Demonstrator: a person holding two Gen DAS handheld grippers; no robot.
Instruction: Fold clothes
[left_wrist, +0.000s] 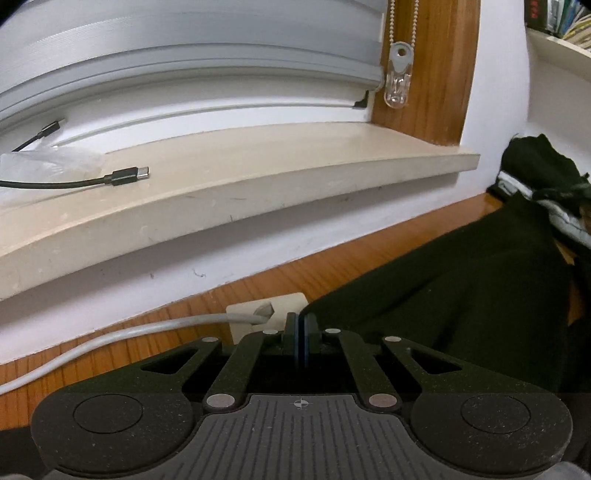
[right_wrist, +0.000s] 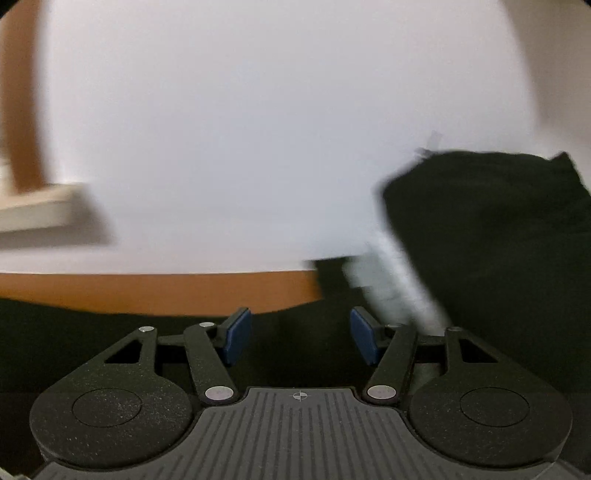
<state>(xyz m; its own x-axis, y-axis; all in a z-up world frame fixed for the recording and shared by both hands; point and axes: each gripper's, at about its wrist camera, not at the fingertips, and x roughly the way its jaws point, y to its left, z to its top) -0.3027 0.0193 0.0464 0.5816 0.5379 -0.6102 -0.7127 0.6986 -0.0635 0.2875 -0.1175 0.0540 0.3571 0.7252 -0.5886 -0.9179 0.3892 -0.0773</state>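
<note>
Left wrist view shows the left gripper (left_wrist: 300, 341) with its fingers pressed together at the edge of a dark garment (left_wrist: 461, 288), which spreads over the wooden table (left_wrist: 258, 284) toward the right of the frame. Whether any fabric is pinched between the pads cannot be told; the cloth's edge reaches right up to them. If they closed on nothing, or on a thin fringe only, a lift would likely leave the garment lying flat or let it slip out partway through a fold.

Just left of the fingers a grey cable (left_wrist: 122, 332) runs into a white socket plate (left_wrist: 255, 314) set in the table. A sideways pull could snag that cable or drag cloth across the plug.

Right wrist view is smeared with motion blur. The right gripper (right_wrist: 301, 338) has its fingers apart with nothing between them, above dark fabric along the bottom of the frame. At the right a heap of dark clothing (right_wrist: 487, 229) and a pale item (right_wrist: 391, 280) sit against the wall (right_wrist: 258, 129); a fast, blurred reach could catch the wrong piece.
</note>
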